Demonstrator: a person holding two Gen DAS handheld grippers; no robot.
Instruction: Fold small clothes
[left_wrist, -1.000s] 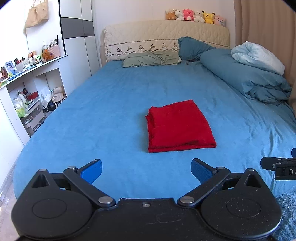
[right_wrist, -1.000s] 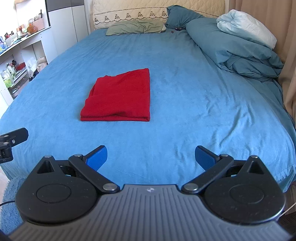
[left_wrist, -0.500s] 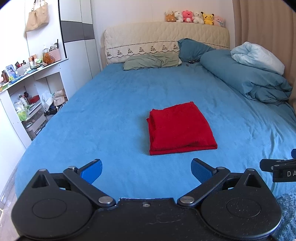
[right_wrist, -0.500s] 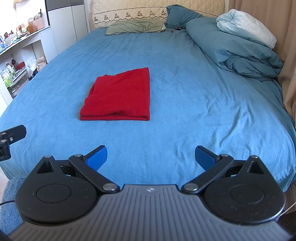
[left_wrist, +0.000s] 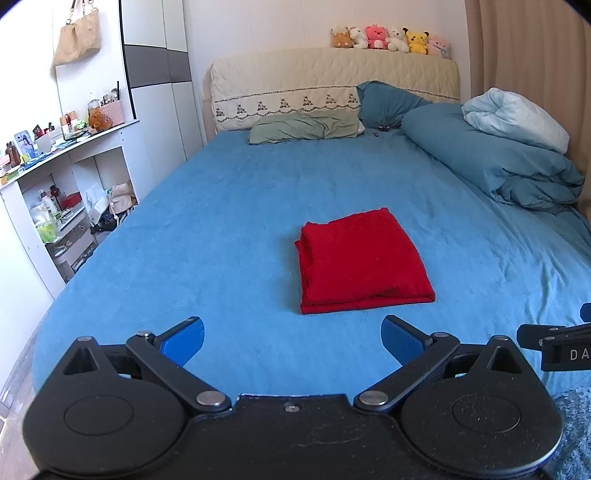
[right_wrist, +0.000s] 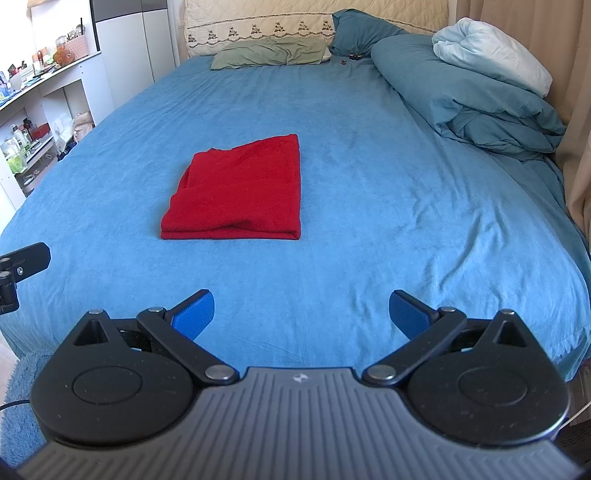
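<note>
Left claw (left_wrist: 291, 339) — black, blue pads (left_wrist: 400, 338), silver rivets

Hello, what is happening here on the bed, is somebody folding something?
A person holds two grippers at the near edge of the bed. The left gripper and the right gripper are both open and hold nothing. The red garment lies folded into a neat rectangle on the blue sheet, apart from both grippers.

Counted: one folded red garment (left_wrist: 362, 258), two pillows (left_wrist: 306, 127), one bundled duvet (left_wrist: 498, 158), six plush toys (left_wrist: 389, 37), one hanging bag (left_wrist: 77, 35).
</note>
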